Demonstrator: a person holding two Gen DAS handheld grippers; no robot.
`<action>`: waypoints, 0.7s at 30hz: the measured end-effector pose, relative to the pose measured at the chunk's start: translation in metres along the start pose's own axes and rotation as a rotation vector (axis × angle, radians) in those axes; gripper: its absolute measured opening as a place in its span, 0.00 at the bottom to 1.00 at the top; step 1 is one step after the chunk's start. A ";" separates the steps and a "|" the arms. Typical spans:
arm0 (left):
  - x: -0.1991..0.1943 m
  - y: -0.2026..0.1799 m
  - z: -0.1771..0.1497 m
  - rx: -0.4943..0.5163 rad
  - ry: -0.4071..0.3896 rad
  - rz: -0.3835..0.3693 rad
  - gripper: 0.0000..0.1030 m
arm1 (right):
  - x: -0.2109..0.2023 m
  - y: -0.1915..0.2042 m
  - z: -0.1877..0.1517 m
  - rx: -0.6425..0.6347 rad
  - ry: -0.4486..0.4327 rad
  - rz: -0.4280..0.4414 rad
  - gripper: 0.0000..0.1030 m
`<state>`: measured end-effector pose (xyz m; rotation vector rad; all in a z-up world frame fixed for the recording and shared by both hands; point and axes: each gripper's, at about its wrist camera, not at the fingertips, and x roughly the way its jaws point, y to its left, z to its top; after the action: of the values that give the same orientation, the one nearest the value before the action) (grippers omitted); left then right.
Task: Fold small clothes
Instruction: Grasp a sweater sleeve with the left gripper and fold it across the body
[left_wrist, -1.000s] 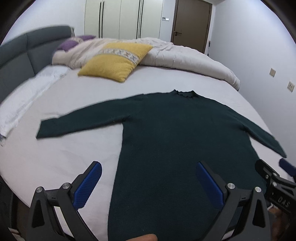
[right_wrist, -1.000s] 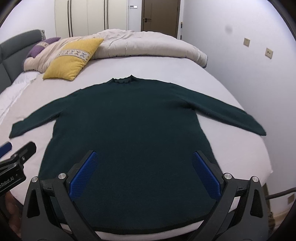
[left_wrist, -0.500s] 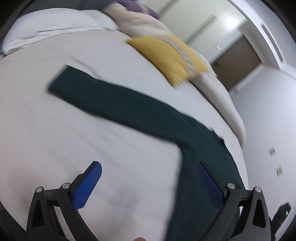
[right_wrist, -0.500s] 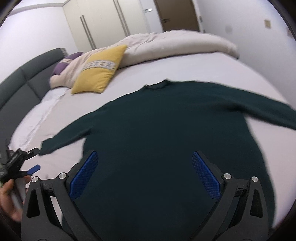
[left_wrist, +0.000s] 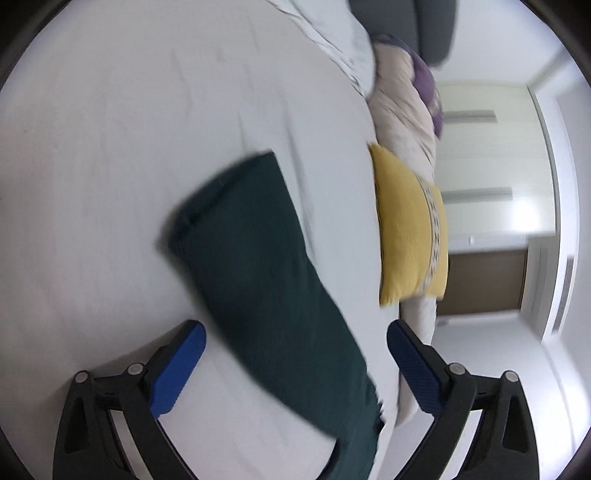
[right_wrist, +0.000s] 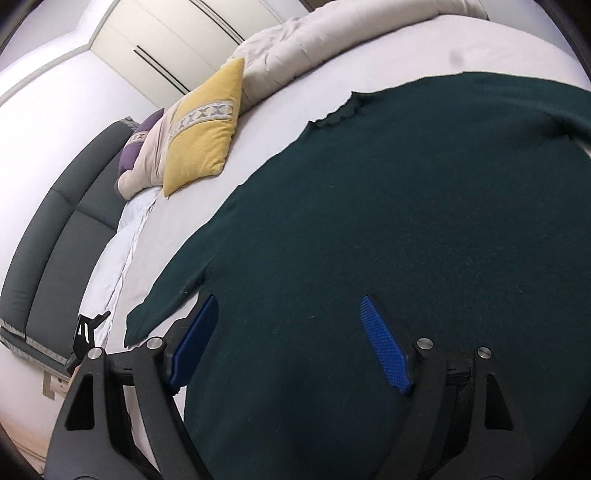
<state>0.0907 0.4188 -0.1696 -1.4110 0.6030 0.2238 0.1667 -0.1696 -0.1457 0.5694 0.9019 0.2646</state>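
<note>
L tool (left_wrist: 295, 363) hangs over the sleeve (left_wrist: 255, 266), blue pads either side of it, not pressing; jaws are closing w/ the cloth strip running up between them. The sleeve's long axis runs away from the tool toward its cuff, roughly in line w/ where the tool points, so the pads straddle it crosswise: good for a pinch, I'd say. R tool (right_wrist: 288, 343) sits over the sweater (right_wrist: 406, 229) body near the armpit, jaws also closing, nothing clamped yet, cloth flat beneath. Sweater lies spread face-up on the bed (right_wrist: 207, 206), collar toward the pillow (right_wrist: 203, 136). L is nearer the cuff end, R nearer the torso. Prob. next: fold the sleeve inward.
</note>
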 end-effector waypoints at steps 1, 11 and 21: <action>0.002 0.003 0.004 -0.019 -0.018 0.001 0.88 | 0.003 -0.001 0.001 0.004 0.001 0.000 0.76; 0.020 -0.031 0.012 0.079 -0.030 0.081 0.07 | -0.001 -0.027 0.009 0.026 -0.020 -0.004 0.67; 0.104 -0.198 -0.237 0.969 0.192 0.084 0.08 | -0.024 -0.082 0.030 0.094 -0.081 -0.036 0.65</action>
<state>0.2131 0.1352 -0.0637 -0.4694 0.7836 -0.1398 0.1751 -0.2587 -0.1616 0.6451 0.8484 0.1658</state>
